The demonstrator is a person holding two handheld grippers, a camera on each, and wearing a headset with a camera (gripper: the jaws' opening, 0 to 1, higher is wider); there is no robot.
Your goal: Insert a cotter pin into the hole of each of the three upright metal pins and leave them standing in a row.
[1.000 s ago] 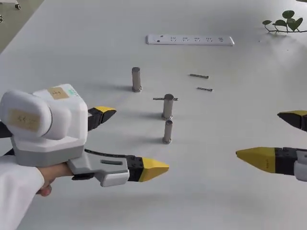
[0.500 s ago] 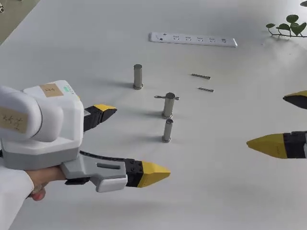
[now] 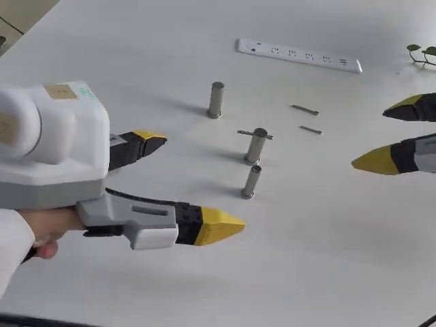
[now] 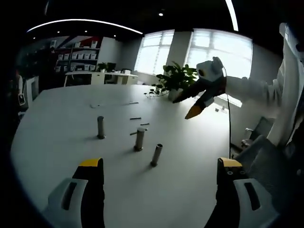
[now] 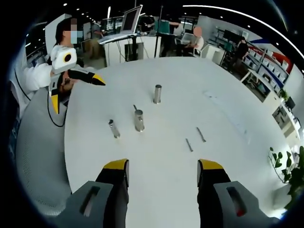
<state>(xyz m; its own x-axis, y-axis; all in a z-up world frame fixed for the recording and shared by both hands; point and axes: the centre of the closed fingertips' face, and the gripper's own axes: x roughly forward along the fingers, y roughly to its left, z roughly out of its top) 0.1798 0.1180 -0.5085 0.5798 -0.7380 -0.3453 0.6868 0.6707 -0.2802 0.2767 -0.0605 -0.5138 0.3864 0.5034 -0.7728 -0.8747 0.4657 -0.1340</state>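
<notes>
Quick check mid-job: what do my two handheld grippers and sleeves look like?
Both the left gripper and right gripper have black jaws ending in pointed yellow tips. The left has a rounded white housing on a grey base, with a tan sticker on top. Each trails a thin dark cable. The sleeve is white.

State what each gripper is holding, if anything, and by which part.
Nothing is held: the left gripper and the right gripper are both open and empty.
</notes>
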